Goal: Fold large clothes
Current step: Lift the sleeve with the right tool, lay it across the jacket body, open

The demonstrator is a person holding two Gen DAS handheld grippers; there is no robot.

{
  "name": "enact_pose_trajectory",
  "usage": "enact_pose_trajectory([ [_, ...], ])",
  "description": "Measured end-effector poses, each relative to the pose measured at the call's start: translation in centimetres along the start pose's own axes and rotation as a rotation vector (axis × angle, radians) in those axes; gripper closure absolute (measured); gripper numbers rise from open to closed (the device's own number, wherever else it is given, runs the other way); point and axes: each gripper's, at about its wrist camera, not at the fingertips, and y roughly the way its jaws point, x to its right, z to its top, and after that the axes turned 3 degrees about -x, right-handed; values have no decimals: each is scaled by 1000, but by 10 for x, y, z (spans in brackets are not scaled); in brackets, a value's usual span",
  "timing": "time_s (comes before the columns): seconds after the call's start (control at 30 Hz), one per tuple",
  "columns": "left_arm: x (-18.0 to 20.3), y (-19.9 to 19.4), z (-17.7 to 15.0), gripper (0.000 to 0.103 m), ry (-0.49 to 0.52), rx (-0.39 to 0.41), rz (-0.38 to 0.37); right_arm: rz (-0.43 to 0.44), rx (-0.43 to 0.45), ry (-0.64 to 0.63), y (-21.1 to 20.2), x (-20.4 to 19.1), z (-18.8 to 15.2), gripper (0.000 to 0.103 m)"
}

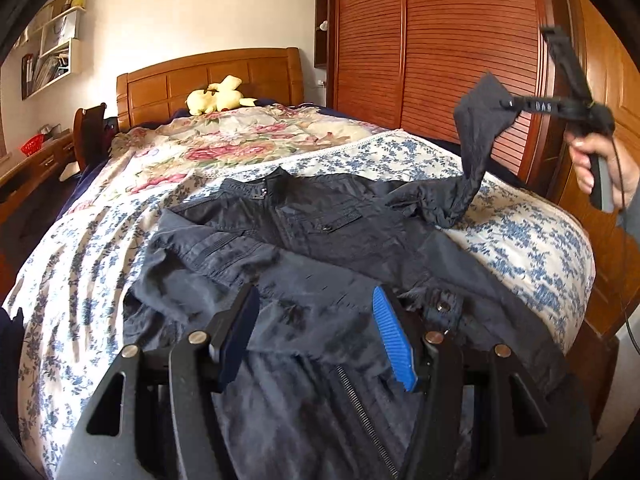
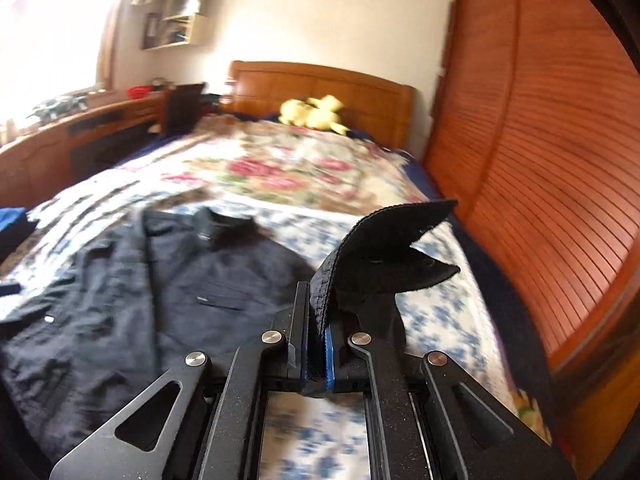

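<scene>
Overhead, the right gripper [image 2: 316, 344] clamps the jacket [image 1: 312, 240] cuff [image 2: 384, 248], its sleeve stretching right of the body on the bed [image 1: 520, 232]; the left gripper [image 1: 316, 320] hovers released above the hem

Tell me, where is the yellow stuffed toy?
In the left wrist view, the yellow stuffed toy lies at the far end of the bed, against the wooden headboard, beyond the dark jacket.

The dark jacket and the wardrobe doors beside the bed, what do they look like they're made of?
Jacket: thin woven fabric, probably cotton or nylon blend, matte, finely creased, with metal snaps and a zipper. Wardrobe doors: reddish-brown wood or wood veneer, horizontally slatted, with a slight sheen.
</scene>
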Motion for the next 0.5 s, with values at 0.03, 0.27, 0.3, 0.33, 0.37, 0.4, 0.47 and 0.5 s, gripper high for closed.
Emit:
enact_pose_trajectory([
  [0.03,-5,-4,-3,44,-2,7,2,19,9,-6,-2,-12,5,100],
  [0.27,-33,-24,-18,44,-39,43,11,97,36,-90,-5,-89,30,100],
  [0.3,-36,-26,-20,45,-41,45,15,109,45,-109,-5,-103,36,100],
  [0.33,-42,-29,-24,44,-48,49,20,126,49,-116,-4,-114,38,100],
  [0.37,-45,-31,-26,44,-52,51,22,146,57,-125,-4,-126,43,100],
  [0.4,-50,-34,-28,45,-59,53,29,165,65,-128,-3,-137,46,100],
  [0.47,-58,-35,-30,45,-70,51,37,214,74,-131,-3,-157,51,100],
  [0.5,-62,-36,-32,45,-76,50,42,243,77,-136,-3,-168,51,100],
])
